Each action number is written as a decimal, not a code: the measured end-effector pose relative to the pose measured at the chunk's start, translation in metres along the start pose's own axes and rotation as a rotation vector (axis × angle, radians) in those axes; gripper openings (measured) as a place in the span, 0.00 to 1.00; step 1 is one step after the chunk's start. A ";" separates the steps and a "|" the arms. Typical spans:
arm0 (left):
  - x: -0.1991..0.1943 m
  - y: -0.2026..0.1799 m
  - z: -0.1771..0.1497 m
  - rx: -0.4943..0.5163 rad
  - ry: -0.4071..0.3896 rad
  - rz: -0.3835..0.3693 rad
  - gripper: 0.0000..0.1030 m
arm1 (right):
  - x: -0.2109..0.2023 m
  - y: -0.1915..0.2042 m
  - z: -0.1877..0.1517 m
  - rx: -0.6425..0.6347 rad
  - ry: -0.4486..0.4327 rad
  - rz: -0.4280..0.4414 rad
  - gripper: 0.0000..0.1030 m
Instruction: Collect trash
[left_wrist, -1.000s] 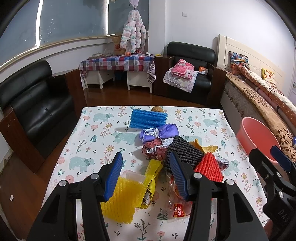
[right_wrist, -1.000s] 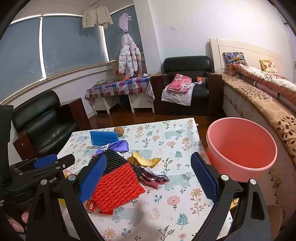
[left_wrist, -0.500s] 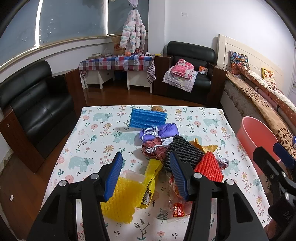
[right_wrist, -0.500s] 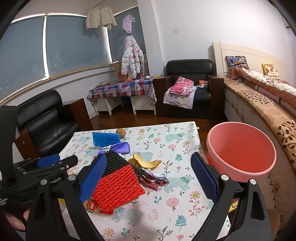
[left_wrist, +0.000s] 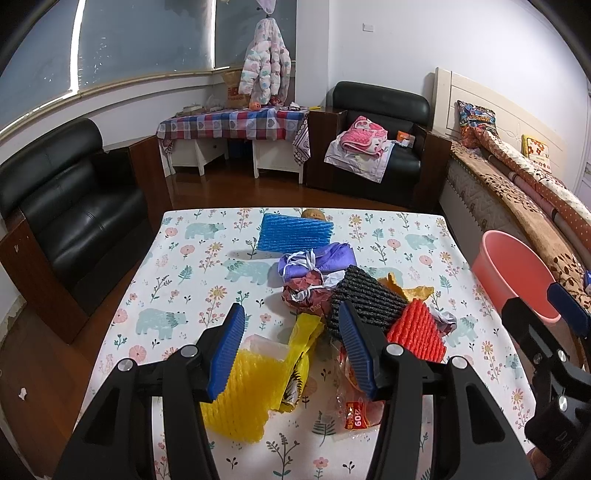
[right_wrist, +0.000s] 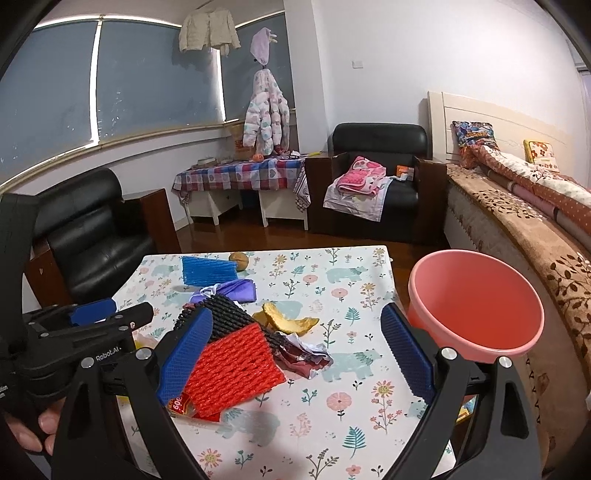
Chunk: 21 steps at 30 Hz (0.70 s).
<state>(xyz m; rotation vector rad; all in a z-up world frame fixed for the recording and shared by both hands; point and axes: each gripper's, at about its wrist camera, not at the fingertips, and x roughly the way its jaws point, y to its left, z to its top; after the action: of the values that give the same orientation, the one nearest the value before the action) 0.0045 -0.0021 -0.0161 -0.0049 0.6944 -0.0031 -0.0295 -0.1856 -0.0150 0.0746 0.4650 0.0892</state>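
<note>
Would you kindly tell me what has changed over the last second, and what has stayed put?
The right gripper has lifted and tilted upward: more ceiling and hanging clothes show, and the table and pink basin sit lower in its view. In the left view it has drifted right and lower. Nothing was grasped or released. The left gripper stays open over the yellow foam net, and the trash pile is unmoved.

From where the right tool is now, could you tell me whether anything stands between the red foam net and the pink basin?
Nothing visible does. The red foam net lies by the right tool; toward the pink basin, beside the table's right edge, there is only low litter: a crumpled wrapper and yellow peel.
</note>
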 end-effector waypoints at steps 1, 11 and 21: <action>0.000 0.000 0.000 0.001 -0.001 0.001 0.51 | 0.000 -0.001 0.000 0.004 0.001 0.000 0.90; 0.000 -0.001 0.000 0.002 0.000 0.001 0.51 | -0.004 -0.004 0.001 0.006 -0.015 -0.002 0.90; -0.002 -0.005 -0.005 0.022 -0.005 -0.016 0.51 | -0.003 -0.005 0.001 0.010 0.001 0.017 0.90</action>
<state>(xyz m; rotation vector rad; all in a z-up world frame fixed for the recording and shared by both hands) -0.0002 -0.0072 -0.0186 0.0108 0.6888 -0.0257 -0.0313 -0.1905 -0.0133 0.0882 0.4656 0.1035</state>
